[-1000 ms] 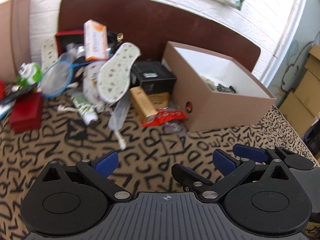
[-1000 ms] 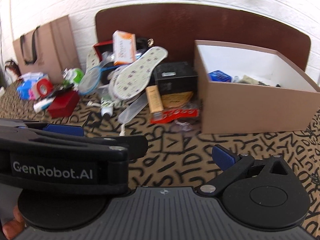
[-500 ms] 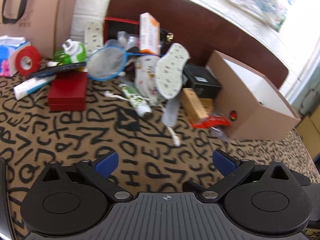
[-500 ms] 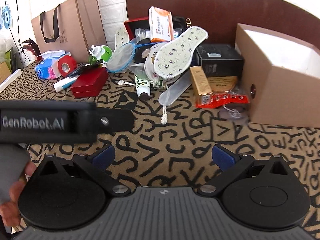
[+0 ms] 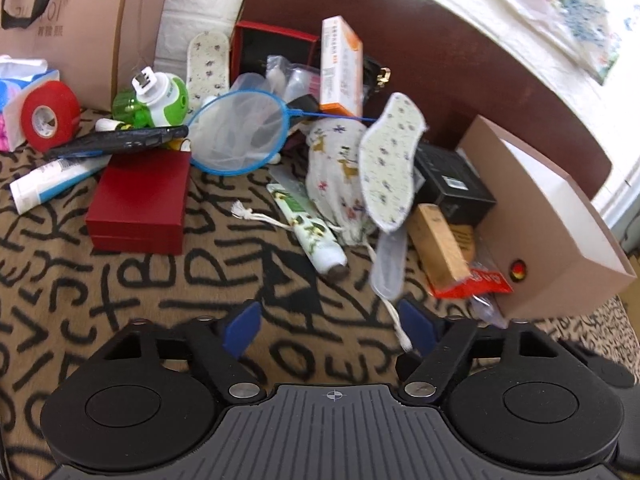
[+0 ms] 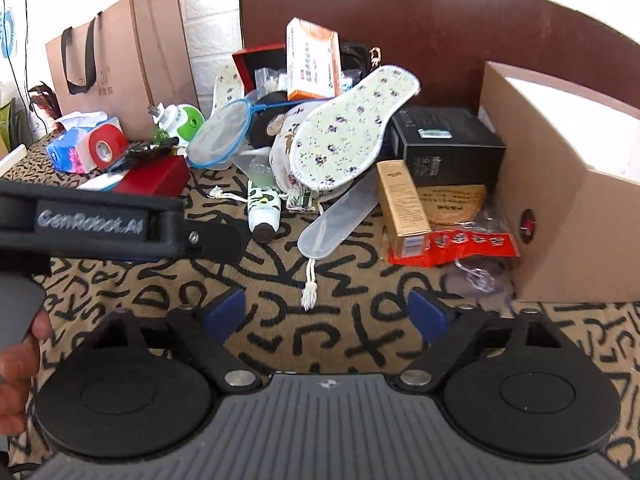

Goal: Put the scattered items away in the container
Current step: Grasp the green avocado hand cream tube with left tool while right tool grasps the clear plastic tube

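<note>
The left gripper (image 5: 330,330) and the right gripper (image 6: 326,314) both hang over the patterned cloth (image 6: 360,340) in front of the pile; their jaws have just been closing a little, but they stand apart and nothing is between them. The scattered items lie in a heap against the dark headboard, and the container — a cardboard box (image 6: 560,208) — stands just to the right of the heap, open at the top.

I judge the step in hand to be the approach to a first item. It is better to choose a thing at the near edge, not one buried under others: the hand cream tube (image 6: 262,210) for the left, the gold carton (image 6: 402,206) for the right. The flowered insole (image 6: 348,128) leans on the cloth pouch (image 5: 340,176), so pulling from below could make it slide. Take the tube across its narrow width — near the cap it may roll.
</note>
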`<state>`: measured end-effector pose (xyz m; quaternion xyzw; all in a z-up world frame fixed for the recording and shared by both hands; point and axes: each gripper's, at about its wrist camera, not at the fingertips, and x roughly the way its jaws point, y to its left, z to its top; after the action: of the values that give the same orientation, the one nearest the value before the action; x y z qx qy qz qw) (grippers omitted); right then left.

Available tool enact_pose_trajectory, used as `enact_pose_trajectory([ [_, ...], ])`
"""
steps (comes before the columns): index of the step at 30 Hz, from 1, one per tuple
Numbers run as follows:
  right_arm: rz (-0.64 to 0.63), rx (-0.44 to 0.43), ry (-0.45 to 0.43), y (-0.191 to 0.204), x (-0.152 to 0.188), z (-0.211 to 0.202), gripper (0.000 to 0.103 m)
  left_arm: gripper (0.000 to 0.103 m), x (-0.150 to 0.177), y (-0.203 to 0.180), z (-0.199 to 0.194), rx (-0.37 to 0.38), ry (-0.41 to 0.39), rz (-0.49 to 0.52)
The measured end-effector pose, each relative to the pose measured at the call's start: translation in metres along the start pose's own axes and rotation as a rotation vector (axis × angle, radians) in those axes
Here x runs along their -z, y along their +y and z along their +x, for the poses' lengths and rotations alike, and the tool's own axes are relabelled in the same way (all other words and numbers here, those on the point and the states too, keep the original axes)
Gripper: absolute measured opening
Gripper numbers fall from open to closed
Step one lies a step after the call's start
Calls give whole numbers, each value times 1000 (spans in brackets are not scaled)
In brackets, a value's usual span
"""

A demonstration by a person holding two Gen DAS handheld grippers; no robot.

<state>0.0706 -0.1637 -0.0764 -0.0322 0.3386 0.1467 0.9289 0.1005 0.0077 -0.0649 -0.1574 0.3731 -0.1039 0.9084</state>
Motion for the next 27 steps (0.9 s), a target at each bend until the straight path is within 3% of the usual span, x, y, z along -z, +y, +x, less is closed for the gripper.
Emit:
enact_pose_trajectory([
  [6,7,-12,4,3,-8,24,70,67,-15,10,31,-13,42,-48],
  [20,35,19,-9,-1,-24,60,56,67,-41,3,74,-21,28,-22],
  [24,32,37,-10,-3,-25,64,44,43,-40,-1,79,-38,30,14],
  [27,29,41,-6,-5,-25,61,37,34,-37,0,77,-42,31,19],
])
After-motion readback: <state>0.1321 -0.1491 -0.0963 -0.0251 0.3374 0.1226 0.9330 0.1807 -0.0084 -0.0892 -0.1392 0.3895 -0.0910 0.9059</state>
